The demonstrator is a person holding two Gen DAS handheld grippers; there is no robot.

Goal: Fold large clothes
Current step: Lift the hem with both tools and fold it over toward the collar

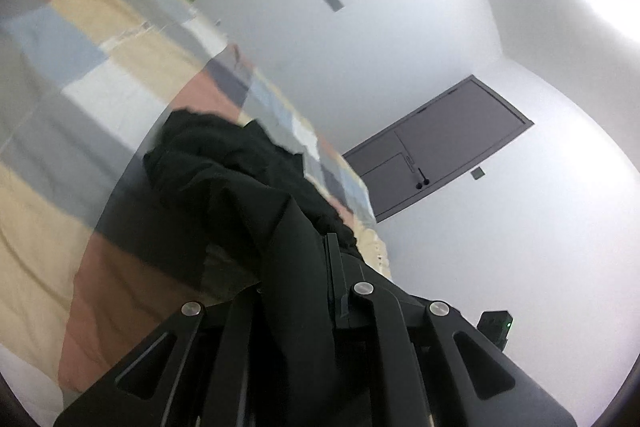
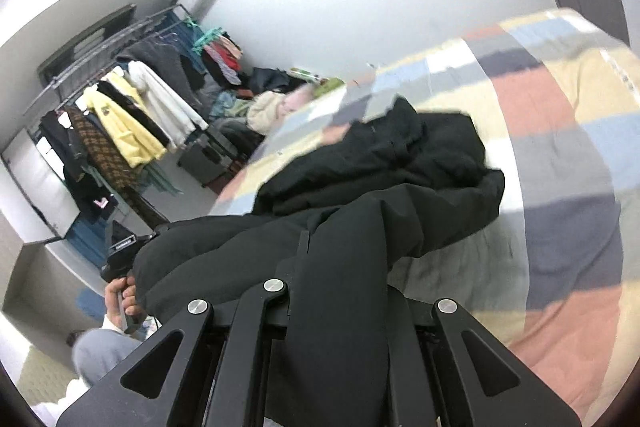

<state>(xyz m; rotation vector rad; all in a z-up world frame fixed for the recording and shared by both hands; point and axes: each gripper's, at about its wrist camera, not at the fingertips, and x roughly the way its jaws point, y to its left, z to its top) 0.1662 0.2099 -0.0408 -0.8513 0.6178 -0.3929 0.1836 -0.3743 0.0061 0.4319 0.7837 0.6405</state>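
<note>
Both grippers pinch the black coat (image 2: pixel 372 163): the left gripper (image 1: pixel 296 267) and the right gripper (image 2: pixel 344 267) each have cloth clamped between their fingers. The rest lies heaped on the checked quilt (image 2: pixel 560 99). It looks thick, soft and heavy, likely saggy; hems or shoulder seams seem the best places to grip.
</note>
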